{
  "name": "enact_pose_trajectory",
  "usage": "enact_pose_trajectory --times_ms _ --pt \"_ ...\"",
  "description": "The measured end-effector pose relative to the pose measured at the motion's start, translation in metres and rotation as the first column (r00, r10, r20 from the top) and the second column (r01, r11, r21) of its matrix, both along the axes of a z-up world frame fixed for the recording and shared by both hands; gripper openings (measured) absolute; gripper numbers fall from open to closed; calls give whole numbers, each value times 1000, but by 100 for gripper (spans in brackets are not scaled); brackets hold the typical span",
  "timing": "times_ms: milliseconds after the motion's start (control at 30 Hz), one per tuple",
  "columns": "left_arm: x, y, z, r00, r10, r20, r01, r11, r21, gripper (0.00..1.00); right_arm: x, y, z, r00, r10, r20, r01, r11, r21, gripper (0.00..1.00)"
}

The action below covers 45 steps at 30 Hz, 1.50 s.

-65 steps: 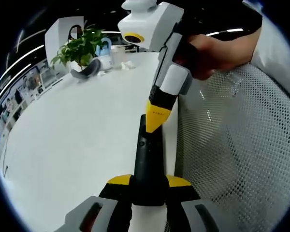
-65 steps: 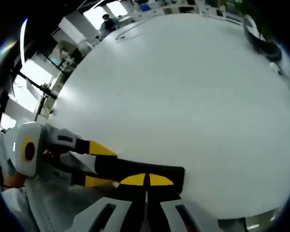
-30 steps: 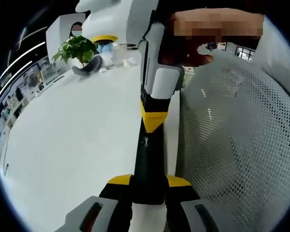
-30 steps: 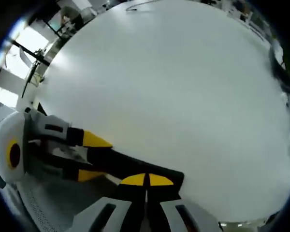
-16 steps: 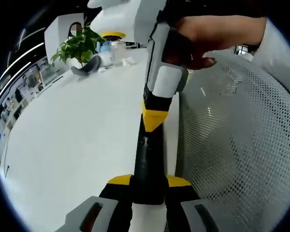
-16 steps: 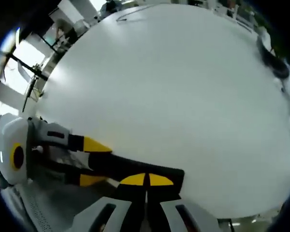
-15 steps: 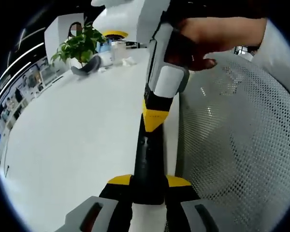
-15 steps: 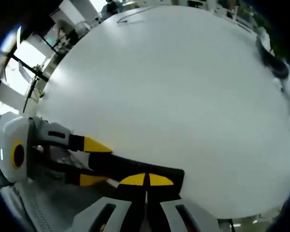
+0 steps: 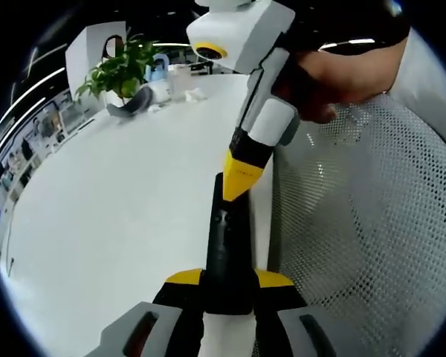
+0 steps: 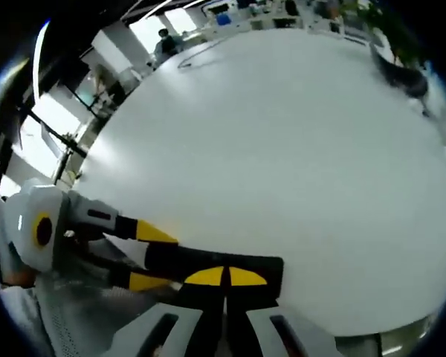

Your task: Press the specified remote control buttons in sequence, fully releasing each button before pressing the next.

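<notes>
A slim black remote control (image 9: 227, 249) is clamped at its near end between the yellow-tipped jaws of the left gripper (image 9: 229, 282), held above a smooth white table (image 9: 111, 208) beside grey mesh fabric (image 9: 364, 245). The right gripper (image 9: 241, 178), its pointed yellow tips pressed together, is set at the remote's far end. A leafy potted plant (image 9: 123, 67) is seen at the table's far edge.

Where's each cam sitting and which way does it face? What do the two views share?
Left gripper view: rides the left tongs, looking along the slim black remote control they clamp; the right tongs and a hand enter from above.
Right gripper view: rides the right tongs, facing down at the remote; left tongs at left.
Shared: remote, white table, both tongs.
</notes>
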<state>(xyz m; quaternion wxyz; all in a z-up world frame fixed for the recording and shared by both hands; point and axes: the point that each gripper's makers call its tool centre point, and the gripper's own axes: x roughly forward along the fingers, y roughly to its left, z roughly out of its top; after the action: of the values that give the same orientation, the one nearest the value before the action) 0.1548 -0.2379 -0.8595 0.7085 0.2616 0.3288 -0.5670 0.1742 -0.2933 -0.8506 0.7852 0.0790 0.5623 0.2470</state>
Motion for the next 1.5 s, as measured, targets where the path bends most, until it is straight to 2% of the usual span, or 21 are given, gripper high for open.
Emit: enact_pose_trajectory --times_ms 100,200,433,567,767,967,1067,1133,1267,1400,1500 --pt "-4 -1 0 1000 -19 -2 19 1000 -3 24 -5 1 1 997 -40 -63 42 998 40 0" --pt "-7 -4 0 999 -42 0 42 999 -8 23 -4 10 5 993 -70 -93 83 987 137 0" --pt "-10 -6 0 998 -60 -8 60 998 -15 23 -5 15 4 992 -62 -113 80 983 165 0" --pt "-10 -6 -1 998 -56 -16 56 998 -22 23 -9 19 -1 992 -23 -121 40 989 144 0" --pt "-9 -6 0 999 -39 -32 38 999 -35 24 -9 20 0 995 -9 -102 23 991 133 0" --pt "-9 -7 0 999 -46 -16 46 998 -37 24 -9 20 0 998 36 -59 -30 995 100 0" --pt "-8 -8 -1 999 -51 -11 50 998 -37 24 -9 20 0 997 76 -12 -76 996 52 0" --pt "-8 -8 -1 999 -54 -5 54 998 -39 24 -8 22 -2 996 88 -5 -88 996 23 0" --pt "-8 -8 -1 999 -54 -2 54 998 -42 24 -6 22 -3 995 98 -14 -98 995 4 0" --pt "-9 -9 0 999 -53 -3 52 998 -45 24 -5 21 -4 995 83 -61 -83 997 7 0" --pt "-9 -9 0 999 -52 -3 51 998 -47 24 -5 22 -5 993 90 -74 -90 996 -3 0"
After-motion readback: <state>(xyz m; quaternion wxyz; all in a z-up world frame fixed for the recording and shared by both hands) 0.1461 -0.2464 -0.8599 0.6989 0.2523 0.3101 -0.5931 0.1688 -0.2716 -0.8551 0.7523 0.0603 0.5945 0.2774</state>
